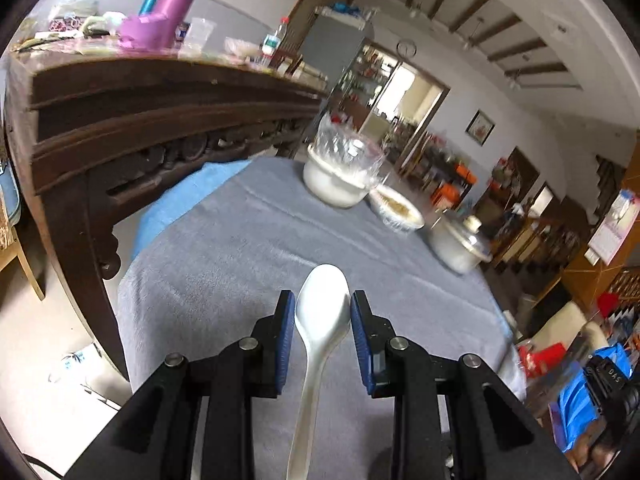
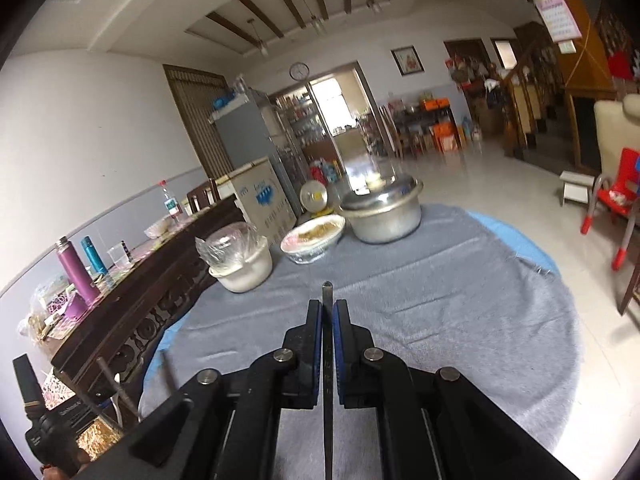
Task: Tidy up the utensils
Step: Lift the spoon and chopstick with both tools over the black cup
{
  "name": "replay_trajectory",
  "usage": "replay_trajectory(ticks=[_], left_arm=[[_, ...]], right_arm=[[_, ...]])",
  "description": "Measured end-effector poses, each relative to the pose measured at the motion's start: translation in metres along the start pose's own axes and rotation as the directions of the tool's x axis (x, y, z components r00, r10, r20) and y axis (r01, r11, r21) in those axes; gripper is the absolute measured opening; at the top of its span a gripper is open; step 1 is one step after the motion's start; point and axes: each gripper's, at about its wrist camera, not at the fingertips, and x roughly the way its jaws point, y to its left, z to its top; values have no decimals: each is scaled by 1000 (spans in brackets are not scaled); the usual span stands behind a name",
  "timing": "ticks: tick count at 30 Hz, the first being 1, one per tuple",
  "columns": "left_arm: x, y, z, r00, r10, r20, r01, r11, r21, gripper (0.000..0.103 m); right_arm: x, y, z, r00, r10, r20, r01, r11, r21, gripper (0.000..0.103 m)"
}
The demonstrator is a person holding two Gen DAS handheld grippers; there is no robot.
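Step in hand: you carry two utensils above the table (image 2: 460, 288), one in each claw; judging by the task, each one next needs a place to be set down, and no holder or tray for them shows in either view.
Left claw: the left gripper (image 1: 322, 312) is closed on the white spoon (image 1: 320, 320), its blue pads pressing the bowl from both sides, with the handle running back under the claw and the rounded tip sticking out ahead.
Right claw: the right gripper (image 2: 328, 312) is shut tight on a thin dark utensil (image 2: 327, 292), held edge-on; you cannot tell from here whether it is a knife or a chopstick.
Where the things are: both utensils are in the air over the grey cloth, well short of the white bowl (image 1: 336, 188), the dish of food (image 2: 314, 236) and the lidded metal pot (image 2: 384, 212) at the far side.
Doing it well: the spoon is pinched across a curved, smooth bowl, so it could likely slip or twist; keep it level and avoid sudden turns. Keep the thin utensil's tip away from the dishes as you travel.
Hand pose: both claws point forward and slightly down at the cloth; the left view is tilted, so that hand looks rolled to one side.
Risk: the side table (image 1: 160, 120) stands close on the left.
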Motion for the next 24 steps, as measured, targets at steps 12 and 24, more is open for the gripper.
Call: replay_trajectory(ticks=[12, 24], left_arm=[[-67, -43, 3, 979, -130, 154, 125, 991, 39, 30], [-105, -69, 5, 944, -238, 231, 222, 971, 90, 30]], right_arm=[[-64, 22, 10, 989, 18, 149, -7, 997, -71, 6], [-112, 31, 18, 967, 59, 246, -36, 994, -99, 6]])
